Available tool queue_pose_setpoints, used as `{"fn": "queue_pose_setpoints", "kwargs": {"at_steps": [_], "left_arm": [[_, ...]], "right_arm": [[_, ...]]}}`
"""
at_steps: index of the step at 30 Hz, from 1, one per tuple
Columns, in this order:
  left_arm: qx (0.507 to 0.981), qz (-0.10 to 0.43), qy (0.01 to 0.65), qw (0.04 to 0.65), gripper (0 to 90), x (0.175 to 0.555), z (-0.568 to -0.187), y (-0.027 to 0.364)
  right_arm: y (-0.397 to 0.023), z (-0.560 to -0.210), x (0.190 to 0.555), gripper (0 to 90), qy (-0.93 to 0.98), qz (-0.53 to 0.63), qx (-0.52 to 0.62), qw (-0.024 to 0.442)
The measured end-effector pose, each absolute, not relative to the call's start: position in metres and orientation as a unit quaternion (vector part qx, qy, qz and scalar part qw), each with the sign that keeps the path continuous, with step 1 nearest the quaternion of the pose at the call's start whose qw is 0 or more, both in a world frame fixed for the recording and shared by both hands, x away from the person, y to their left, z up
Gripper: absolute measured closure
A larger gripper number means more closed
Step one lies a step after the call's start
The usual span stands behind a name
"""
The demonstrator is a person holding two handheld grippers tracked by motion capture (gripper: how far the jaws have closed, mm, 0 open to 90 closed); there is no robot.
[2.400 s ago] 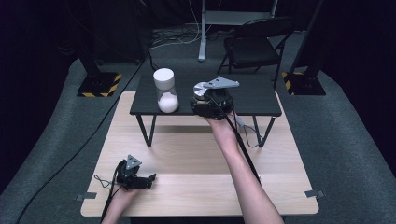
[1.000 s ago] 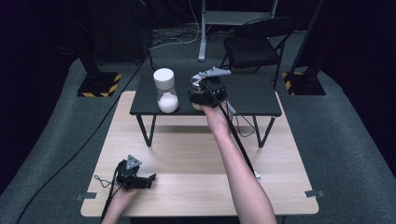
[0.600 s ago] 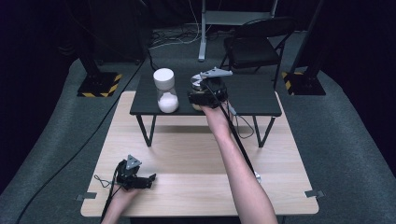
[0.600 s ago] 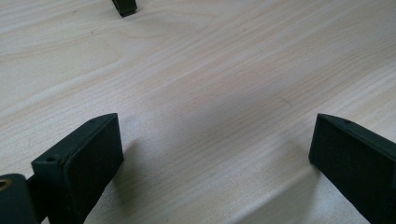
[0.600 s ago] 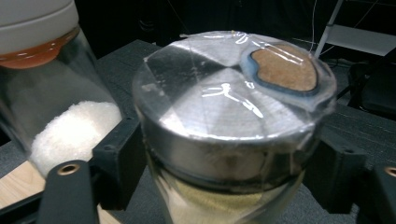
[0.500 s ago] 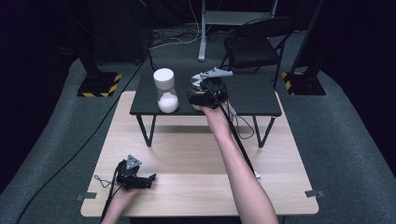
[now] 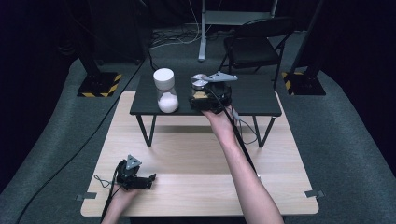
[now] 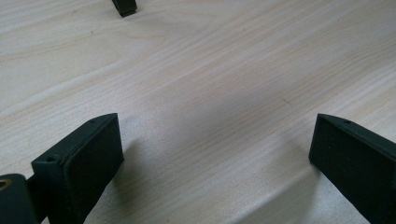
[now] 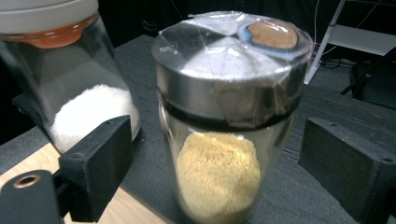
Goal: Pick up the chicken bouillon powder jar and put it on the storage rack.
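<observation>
High view. We take the small black table [image 7: 261,95] as our landmark; it stands on the far part of the pale wooden table [image 7: 196,163]. On its left part we count two jars: a white-lidded jar [image 7: 166,90] holding white grains, and just to its right a steel-lidded jar [image 7: 201,86], mostly hidden behind the right gripper [image 7: 205,95]. Both stand upright, long axes vertical, lids up. The right gripper sits at the black table's near edge, reached in from the person's side, its cable [image 7: 240,137] trailing back along the forearm. Beyond the black table stands one folding chair [image 7: 254,44]; two yellow-and-black striped stand bases [image 7: 98,84] flank it on the grey floor. The left gripper [image 7: 135,177] lies well short of the black table, near the wooden table's front left corner.

Left gripper view. We see two black jaws spread wide over bare wood grain, nothing between them: released. One black foot of the small table [image 8: 124,6] shows at the top edge.

Right gripper view. The steel-lidded jar [image 9: 229,116] stands on the black table [image 9: 322,116] between the two jaws, about half full of yellow powder, its lid taped over with clear film. The jaws have just been opening; both pads stand clear of the glass, so the jar is released, not gripped. The white-lidded jar [image 9: 70,79] stands close beside it on the left, near the black table's edge.
</observation>
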State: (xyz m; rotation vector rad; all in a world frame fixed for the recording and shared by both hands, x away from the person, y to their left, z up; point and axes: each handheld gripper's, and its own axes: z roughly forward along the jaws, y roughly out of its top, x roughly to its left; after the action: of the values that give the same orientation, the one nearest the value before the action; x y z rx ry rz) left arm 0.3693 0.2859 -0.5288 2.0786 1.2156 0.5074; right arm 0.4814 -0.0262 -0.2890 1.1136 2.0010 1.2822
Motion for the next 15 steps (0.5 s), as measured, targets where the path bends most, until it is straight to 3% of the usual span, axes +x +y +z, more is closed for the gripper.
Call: {"fn": "queue_pose_setpoints", "kwargs": {"at_steps": [15], "left_arm": [[0.796,0.194,0.466,0.334,2.6,0.369,-0.529,0.286]], "right_arm": [[-0.04,-0.296,0.462,5.2,0.74,0.473,0.403,0.256]]}}
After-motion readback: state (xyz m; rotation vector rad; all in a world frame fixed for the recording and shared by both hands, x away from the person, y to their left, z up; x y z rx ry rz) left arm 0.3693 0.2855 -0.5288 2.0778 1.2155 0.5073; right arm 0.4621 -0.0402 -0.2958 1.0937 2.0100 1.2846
